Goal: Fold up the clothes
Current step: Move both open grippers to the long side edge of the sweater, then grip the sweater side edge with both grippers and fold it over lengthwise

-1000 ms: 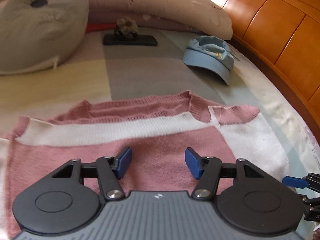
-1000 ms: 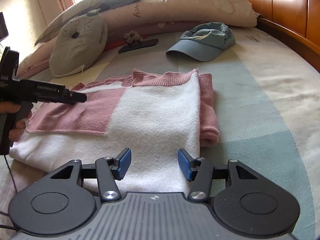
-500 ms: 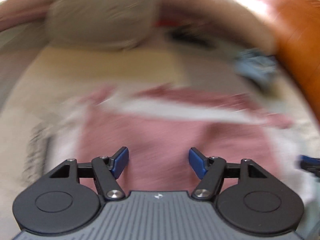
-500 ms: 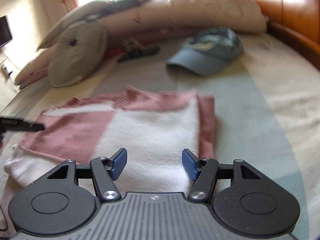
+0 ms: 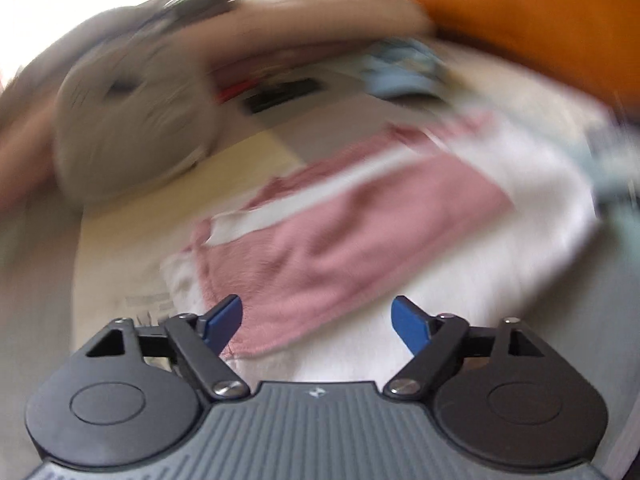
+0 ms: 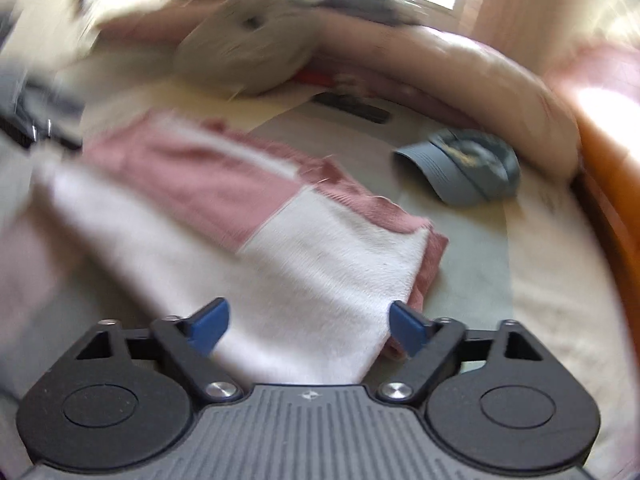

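Observation:
A pink and white knitted sweater lies folded flat on the bed; it also shows in the right wrist view. My left gripper is open and empty, just above the sweater's near left corner. My right gripper is open and empty, over the sweater's near right corner, where the white panel meets the pink folded edge. Both views are blurred by motion.
A blue cap lies on the bed beyond the sweater, and shows blurred in the left wrist view. A round grey cushion, long pillows and a dark flat object sit at the back. An orange wooden headboard runs along the right.
Both grippers have swung and tilted over the sweater, blurring the views. Their jaws have opened a little wider. The sweater lies as before.

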`<state>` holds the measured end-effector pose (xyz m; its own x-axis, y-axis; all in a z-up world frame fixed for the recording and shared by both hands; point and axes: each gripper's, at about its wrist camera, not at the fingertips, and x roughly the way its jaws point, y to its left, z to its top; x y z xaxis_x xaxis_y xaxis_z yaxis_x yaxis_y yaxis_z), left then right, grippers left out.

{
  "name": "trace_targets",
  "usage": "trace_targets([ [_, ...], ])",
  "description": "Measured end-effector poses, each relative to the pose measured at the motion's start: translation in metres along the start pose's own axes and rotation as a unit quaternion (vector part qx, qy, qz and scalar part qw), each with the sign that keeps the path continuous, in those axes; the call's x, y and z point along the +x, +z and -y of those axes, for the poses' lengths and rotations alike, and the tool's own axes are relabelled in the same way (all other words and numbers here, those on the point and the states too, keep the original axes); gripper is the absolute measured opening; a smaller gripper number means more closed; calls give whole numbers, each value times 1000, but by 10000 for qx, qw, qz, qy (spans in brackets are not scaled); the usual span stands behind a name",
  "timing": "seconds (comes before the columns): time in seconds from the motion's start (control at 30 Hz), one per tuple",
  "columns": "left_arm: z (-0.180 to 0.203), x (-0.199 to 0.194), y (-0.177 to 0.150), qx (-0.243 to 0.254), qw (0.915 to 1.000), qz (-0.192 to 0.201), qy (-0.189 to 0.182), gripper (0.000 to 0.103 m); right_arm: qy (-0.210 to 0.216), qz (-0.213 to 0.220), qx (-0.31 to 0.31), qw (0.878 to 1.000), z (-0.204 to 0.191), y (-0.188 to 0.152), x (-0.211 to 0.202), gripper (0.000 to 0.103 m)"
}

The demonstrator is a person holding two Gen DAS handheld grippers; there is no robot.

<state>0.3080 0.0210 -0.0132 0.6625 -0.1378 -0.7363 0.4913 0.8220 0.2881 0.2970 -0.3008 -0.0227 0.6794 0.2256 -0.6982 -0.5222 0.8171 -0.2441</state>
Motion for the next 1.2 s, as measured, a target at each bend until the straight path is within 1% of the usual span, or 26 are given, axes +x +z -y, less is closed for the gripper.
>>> trace_targets([
  [0.03, 11, -2, -5, 404, 9992, -7, 61, 87, -85, -58, -320, 9994, -10, -2, 0, 98],
  [0.1, 30, 0, -18, 1062, 9942, -83, 120, 87, -250, -173, -940, 9951, -29, -6, 0, 99],
  [0.13, 39, 3, -24, 1344, 9907, -133, 153, 87, -313, -229, -1147, 9926, -37, -9, 3, 99],
  [0.23, 63, 14, -37, 2005, 9789, -201, 342, 87, -459, -366, -1606, 9853, -62, -15, 18, 99],
  [0.33, 84, 24, -39, 2447, 9677, 21, 609, 88, -620, -336, -2057, 9761, -86, -13, 34, 99],
  [0.43, 97, 33, -27, 2663, 9607, 127, 772, 89, -773, -187, -2450, 9663, -107, -7, 49, 103],
  [0.5, 106, 41, -19, 2853, 9543, 221, 863, 89, -817, -50, -2590, 9624, -115, 1, 55, 103],
  [0.63, 128, 55, -5, 3205, 9405, 448, 1038, 89, -823, 116, -2595, 9622, -119, 13, 63, 103],
  [0.77, 142, 64, 3, 3470, 9294, 610, 1099, 89, -828, 281, -2598, 9617, -123, 26, 72, 103],
  [0.87, 139, 67, 2, 3634, 9221, 649, 1158, 93, -826, 368, -2614, 9610, -123, 31, 75, 103],
  [0.97, 128, 68, -4, 3746, 9166, 510, 1305, 94, -931, 309, -2608, 9604, -114, 25, 70, 103],
  [1.07, 108, 71, -14, 3715, 9159, 259, 1498, 94, -1165, 170, -2671, 9564, -101, 14, 63, 103],
  [1.17, 86, 71, -23, 3543, 9209, 59, 1623, 94, -1322, 47, -2682, 9542, -87, 3, 54, 103],
  [1.2, 80, 70, -27, 3520, 9201, -1, 1718, 96, -1392, 1, -2709, 9525, -83, 0, 55, 103],
])
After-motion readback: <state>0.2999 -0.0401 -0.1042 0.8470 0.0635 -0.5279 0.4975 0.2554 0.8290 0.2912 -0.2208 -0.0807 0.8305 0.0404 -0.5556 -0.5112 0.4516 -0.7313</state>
